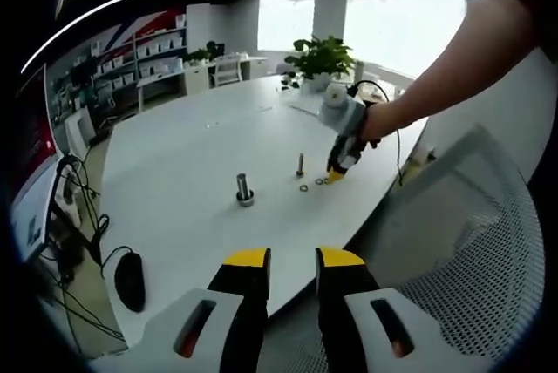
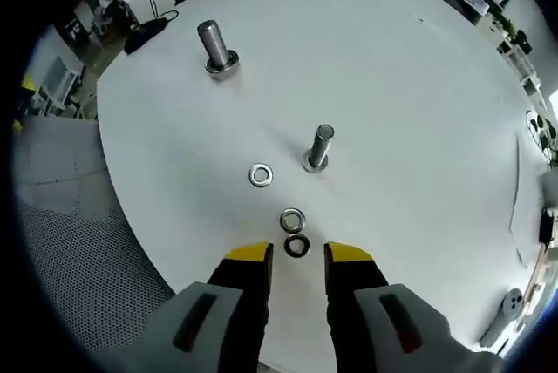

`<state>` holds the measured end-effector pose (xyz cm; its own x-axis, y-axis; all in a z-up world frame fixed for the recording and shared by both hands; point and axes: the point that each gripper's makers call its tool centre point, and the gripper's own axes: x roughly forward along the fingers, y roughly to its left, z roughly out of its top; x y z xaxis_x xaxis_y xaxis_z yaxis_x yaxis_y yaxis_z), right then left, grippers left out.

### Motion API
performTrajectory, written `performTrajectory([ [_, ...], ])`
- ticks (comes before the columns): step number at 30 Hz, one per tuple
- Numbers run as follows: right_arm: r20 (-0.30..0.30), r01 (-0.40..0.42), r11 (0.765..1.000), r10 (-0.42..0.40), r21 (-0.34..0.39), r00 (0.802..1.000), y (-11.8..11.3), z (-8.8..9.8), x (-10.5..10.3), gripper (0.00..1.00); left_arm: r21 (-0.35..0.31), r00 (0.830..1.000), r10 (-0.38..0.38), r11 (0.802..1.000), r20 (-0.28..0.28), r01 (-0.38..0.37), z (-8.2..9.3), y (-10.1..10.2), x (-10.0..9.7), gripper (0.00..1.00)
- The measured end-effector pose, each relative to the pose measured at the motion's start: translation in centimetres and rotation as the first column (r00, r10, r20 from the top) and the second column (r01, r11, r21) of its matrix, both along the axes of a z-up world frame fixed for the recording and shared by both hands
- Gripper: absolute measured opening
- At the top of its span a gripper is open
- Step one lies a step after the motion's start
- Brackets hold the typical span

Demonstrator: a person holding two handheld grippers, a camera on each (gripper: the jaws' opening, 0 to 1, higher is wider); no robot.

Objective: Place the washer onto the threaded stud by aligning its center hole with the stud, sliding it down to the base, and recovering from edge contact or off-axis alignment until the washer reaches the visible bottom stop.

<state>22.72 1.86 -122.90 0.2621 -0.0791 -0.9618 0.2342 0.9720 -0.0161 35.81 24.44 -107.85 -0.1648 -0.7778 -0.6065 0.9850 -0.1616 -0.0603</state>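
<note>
Three washers lie flat on the white table (image 2: 418, 85), all clustered on the near side of the threaded stud (image 2: 318, 148), which stands upright and bare. Closest to the stud is a bright washer (image 2: 260, 175), just off its base; a second bright washer (image 2: 292, 220) sits further out, and touching that one is a darker washer (image 2: 297, 246), right at the tips of the right gripper (image 2: 297, 255). Its jaws are parted and empty, poised either side of that dark ring, which looks like the one to take. Well beyond the stud stands a larger bolt (image 2: 214, 47), well apart from the action. Over in the left gripper view, the left gripper (image 1: 293, 258) hangs back off the table edge, far from the stud (image 1: 300, 165), jaws apart with nothing between them. Now, the handling: a washer this thin should be light, rigid and slick, lying flush on a smooth top, so it'll skate away if nudged. Best bet is pinching across its outer rim, then tipping it up.
</note>
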Motion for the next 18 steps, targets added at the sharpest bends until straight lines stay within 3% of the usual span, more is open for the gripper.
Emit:
performTrajectory([
  [3, -0.019, -0.033, 0.999, 0.033, -0.007, 0.999, -0.3, -1.0, 0.2, 0.26, -0.002, 1.000, 0.000, 1.000, 0.000, 0.000, 0.0, 0.0, 0.0, 0.19],
  [6, -0.025, -0.036, 0.999, 0.036, -0.008, 0.999, 0.7, -0.6, 0.1, 0.26, -0.001, 1.000, -0.002, 1.000, 0.002, 0.002, 0.0, 0.0, 0.0, 0.19],
  [9, -0.024, -0.035, 0.999, 0.035, -0.001, 0.999, 0.4, -1.1, 0.2, 0.24, 0.000, 1.000, -0.001, 1.000, 0.003, 0.001, 0.1, 0.0, 0.0, 0.19],
  [12, -0.003, -0.002, 1.000, 0.002, 0.008, 1.000, 0.5, -0.7, 0.3, 0.23, 0.002, 1.000, -0.001, 1.000, 0.002, 0.001, 0.1, 0.1, 0.0, 0.19],
  [18, -0.001, -0.049, 0.999, 0.049, 0.014, 0.999, 1.2, -0.2, -0.1, 0.21, 0.004, 1.000, -0.003, 1.000, 0.002, 0.003, 0.0, 0.1, 0.0, 0.19],
])
